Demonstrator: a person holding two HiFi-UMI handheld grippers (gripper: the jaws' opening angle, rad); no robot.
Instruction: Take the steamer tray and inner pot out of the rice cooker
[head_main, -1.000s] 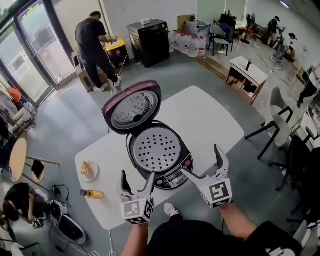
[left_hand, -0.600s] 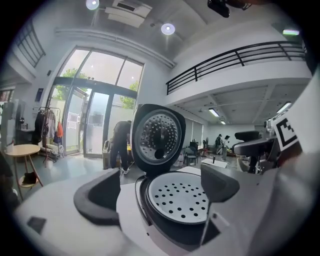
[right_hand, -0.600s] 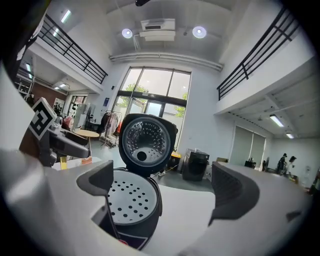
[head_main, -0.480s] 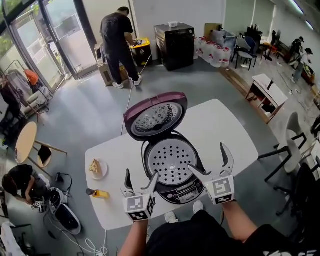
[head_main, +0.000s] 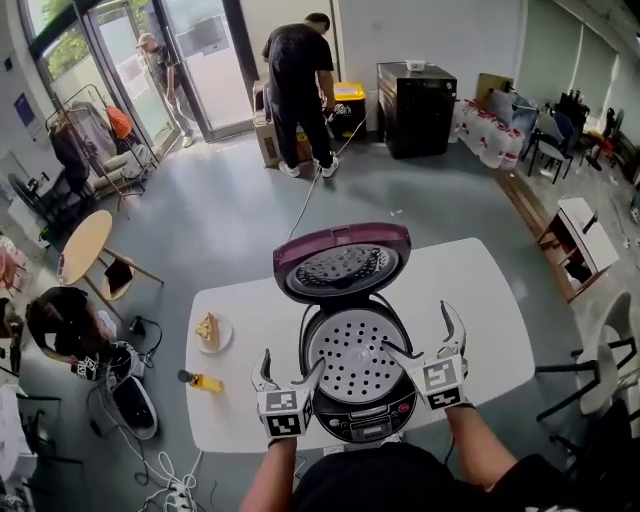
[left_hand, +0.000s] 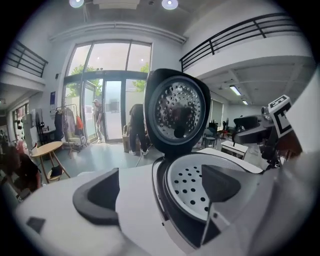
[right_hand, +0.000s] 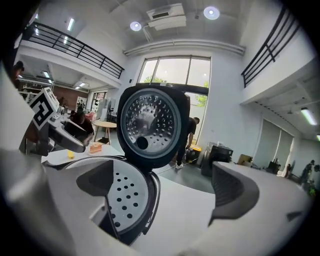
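Head view: cooker on table, lid upright behind; tray seated in its mouth; pot beneath, unseen; left claw and right claw flank the tray, both spread wide, empty.

Left gripper view: left claw gaping; one jaw over tray, the other outside the cooker wall; likely fault: closing here grips wall with tray, so nothing lifts.

Right gripper view: right claw likewise wide, straddling the rim; likely faults: thin rim slips; uneven lift tilts and jams tray; high swing strikes lid.
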